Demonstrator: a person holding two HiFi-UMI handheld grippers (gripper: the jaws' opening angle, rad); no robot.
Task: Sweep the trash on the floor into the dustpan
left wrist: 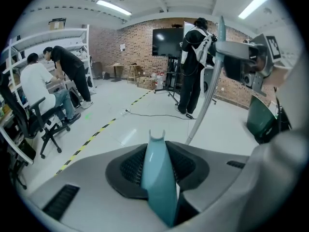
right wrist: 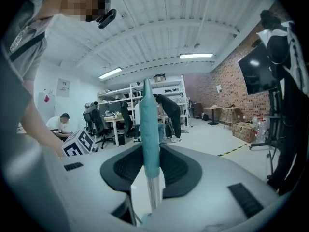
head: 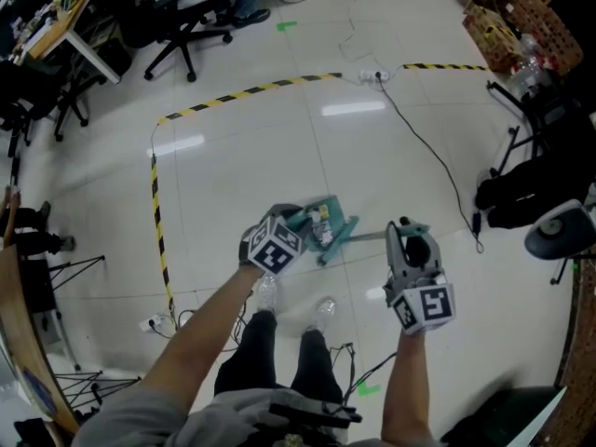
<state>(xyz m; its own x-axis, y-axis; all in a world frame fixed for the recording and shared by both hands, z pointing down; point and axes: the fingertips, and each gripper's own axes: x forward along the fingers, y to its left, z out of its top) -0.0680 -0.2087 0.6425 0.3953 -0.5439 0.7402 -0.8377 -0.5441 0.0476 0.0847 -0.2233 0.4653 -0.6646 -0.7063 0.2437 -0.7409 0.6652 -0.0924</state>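
Left gripper [head: 296, 222] clamped on dustpan handle [left wrist: 159, 175]; right gripper [head: 411, 233] clamped on broom handle [right wrist: 149, 129].

Dustpan [head: 326, 228] in left tool [head: 284, 222], broom [head: 368, 237] in right tool [head: 410, 236], floor tape [head: 247, 91] beyond, desks [head: 56, 31] far left

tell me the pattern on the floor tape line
Yellow and black stripes on the floor tape; the head view shows it best.

The glossy white floor [head: 279, 156] bears a yellow-and-black striped tape line [head: 247, 91], a thin black cable [head: 424, 147] and a white power strip [head: 372, 76].
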